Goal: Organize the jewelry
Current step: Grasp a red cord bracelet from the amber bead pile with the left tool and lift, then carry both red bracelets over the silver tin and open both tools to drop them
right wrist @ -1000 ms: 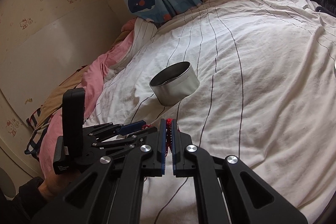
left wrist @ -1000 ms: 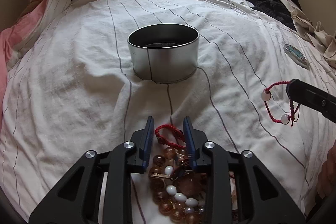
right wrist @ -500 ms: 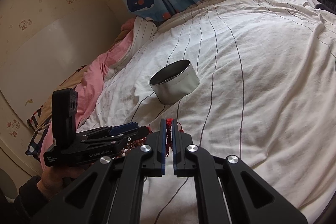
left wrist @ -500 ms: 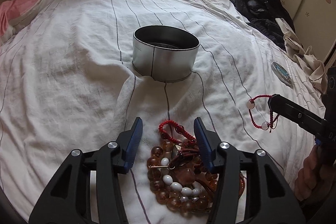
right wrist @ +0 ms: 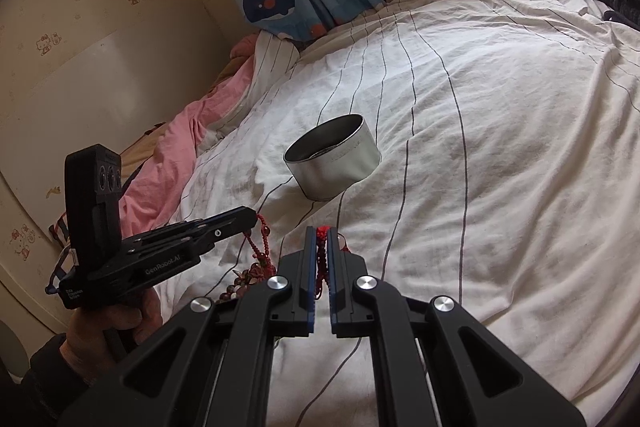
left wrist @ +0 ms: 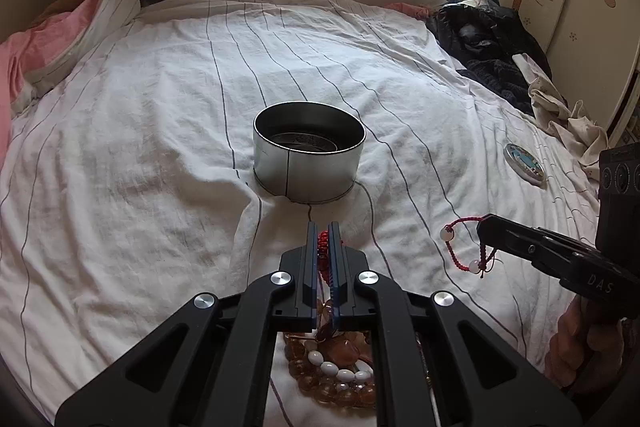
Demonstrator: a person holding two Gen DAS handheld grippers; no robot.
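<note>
- Now we see the striped bedsheet [left wrist: 160,155] bearing the round metal tin [left wrist: 309,151], open, ahead of both tools.
- Our left gripper [left wrist: 323,247] has just snapped closed on the amber bead bracelet's red cord [left wrist: 322,241], lifting it off the pile.
- Our right gripper [right wrist: 321,247] clamps the red string bracelet [left wrist: 460,247], so both can go into the tin.

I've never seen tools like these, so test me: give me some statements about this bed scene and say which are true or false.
1. The tin stands open on the sheet. True.
2. The left gripper is wide open. False: it has just closed on a red cord.
3. The right gripper holds a red bracelet. True.
4. The bead pile lies inside the tin. False: it lies on the sheet, near the left gripper.
5. The lid covers the tin. False: it lies apart.
</note>
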